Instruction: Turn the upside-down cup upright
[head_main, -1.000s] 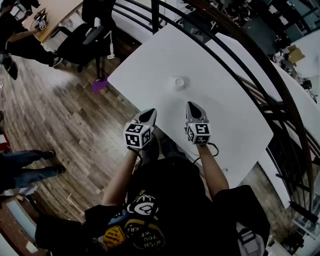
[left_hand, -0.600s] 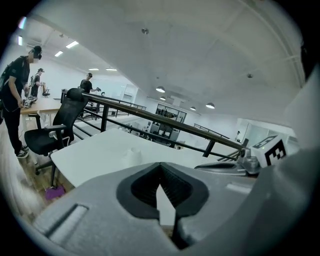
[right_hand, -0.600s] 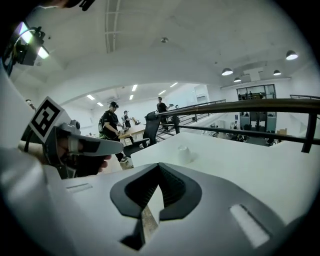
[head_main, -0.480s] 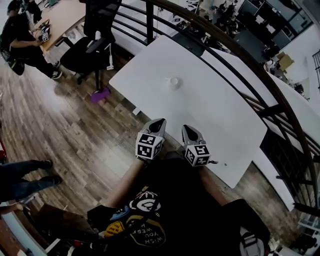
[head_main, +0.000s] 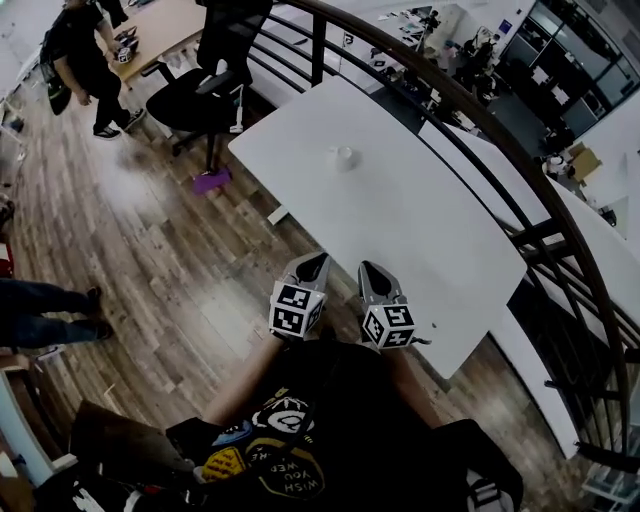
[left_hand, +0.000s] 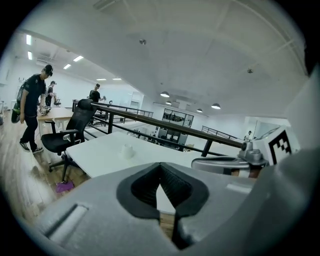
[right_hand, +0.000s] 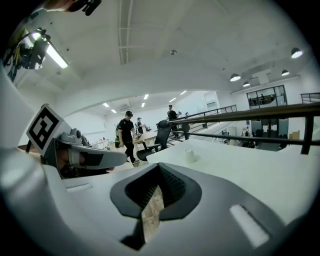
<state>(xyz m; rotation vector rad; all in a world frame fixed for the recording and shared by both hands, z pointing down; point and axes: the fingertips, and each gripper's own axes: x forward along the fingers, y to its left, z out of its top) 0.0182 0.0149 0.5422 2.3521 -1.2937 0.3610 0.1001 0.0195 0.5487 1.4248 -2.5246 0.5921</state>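
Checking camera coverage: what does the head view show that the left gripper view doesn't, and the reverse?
Head view only: the wearer's printed shirt and a bystander's legs. Left gripper view only: ceiling lights, and the left claw close up, jaws shut on nothing. Both: the white table, the cup on it, the black chair and the right claw.

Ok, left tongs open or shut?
Shut and empty: the left tongs meet at the tips, with nothing held between them.
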